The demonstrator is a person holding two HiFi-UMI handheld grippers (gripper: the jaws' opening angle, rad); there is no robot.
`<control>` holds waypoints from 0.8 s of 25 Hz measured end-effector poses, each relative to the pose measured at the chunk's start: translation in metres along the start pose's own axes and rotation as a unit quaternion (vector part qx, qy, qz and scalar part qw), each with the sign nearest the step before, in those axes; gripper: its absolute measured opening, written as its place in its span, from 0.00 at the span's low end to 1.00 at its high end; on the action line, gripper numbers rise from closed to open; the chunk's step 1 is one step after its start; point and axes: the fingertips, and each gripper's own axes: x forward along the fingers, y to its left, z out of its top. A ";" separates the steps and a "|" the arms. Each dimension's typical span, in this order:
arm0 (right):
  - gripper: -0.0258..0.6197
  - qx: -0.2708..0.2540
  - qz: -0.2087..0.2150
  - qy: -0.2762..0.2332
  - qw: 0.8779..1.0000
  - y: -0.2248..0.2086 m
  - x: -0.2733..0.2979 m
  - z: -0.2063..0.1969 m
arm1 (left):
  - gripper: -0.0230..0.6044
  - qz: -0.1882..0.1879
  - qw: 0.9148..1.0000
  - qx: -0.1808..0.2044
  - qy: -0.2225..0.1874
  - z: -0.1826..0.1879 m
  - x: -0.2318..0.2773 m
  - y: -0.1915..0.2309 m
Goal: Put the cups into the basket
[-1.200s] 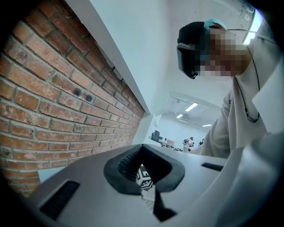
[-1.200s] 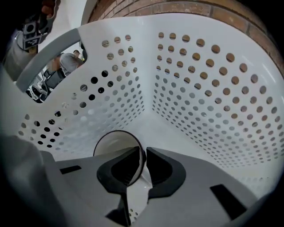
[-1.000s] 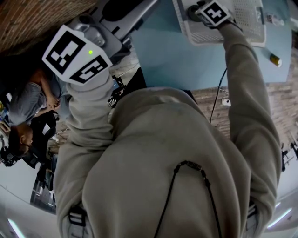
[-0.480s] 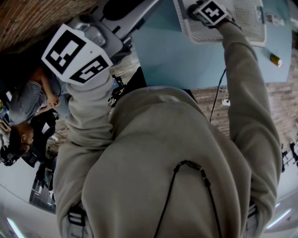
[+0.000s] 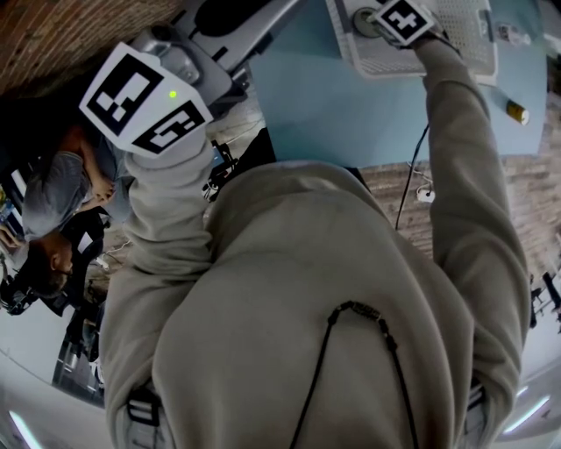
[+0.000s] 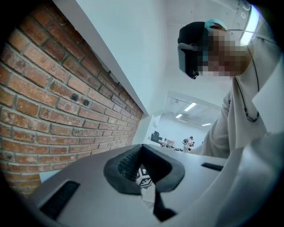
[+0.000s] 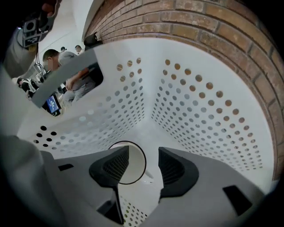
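Note:
My right gripper (image 7: pixel 143 153) is down inside the white perforated basket (image 7: pixel 199 111). Its jaws stand open and press on nothing. A white cup (image 7: pixel 135 165) with a dark rim stands on the basket floor just below them, partly hidden by the left jaw. In the head view the right gripper (image 5: pixel 379 21) reaches into the basket (image 5: pixel 386 70) at the top edge, and the cup (image 5: pixel 363 19) shows beside its marker cube. My left gripper (image 5: pixel 232 17) is held up at the upper left, away from the basket. Its jaws (image 6: pixel 142 153) are shut with nothing between them.
The basket sits on a light blue table (image 5: pixel 351 114) against a brick wall (image 7: pixel 208 17). A small yellow object (image 5: pixel 519 112) lies on the table to the basket's right. My own torso fills the head view's middle. People stand in the room to the left (image 5: pixel 53 193).
The right gripper has shifted slightly toward the top of the head view, and the cup now shows paler beside its cube. The left gripper has barely moved.

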 end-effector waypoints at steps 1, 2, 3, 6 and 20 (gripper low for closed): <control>0.35 0.001 -0.006 -0.004 1.000 -0.004 -0.003 0.002 | 0.03 -0.001 1.000 -0.002 -0.001 -0.001 0.001 0.001; 0.35 0.003 -0.012 -0.008 1.000 -0.008 -0.006 0.004 | 0.03 -0.002 1.000 -0.004 -0.003 -0.003 0.002 0.001; 0.35 0.004 -0.018 -0.012 1.000 -0.011 -0.010 0.007 | 0.03 -0.002 1.000 -0.008 -0.004 -0.004 0.003 0.002; 0.35 0.008 -0.036 -0.023 0.999 -0.022 -0.019 0.012 | 0.03 -0.006 1.000 -0.011 -0.008 -0.006 0.005 0.002; 0.14 0.030 -0.121 -0.125 0.984 -0.048 -0.065 0.046 | 0.03 -0.019 0.999 0.027 -0.024 0.001 -0.004 0.005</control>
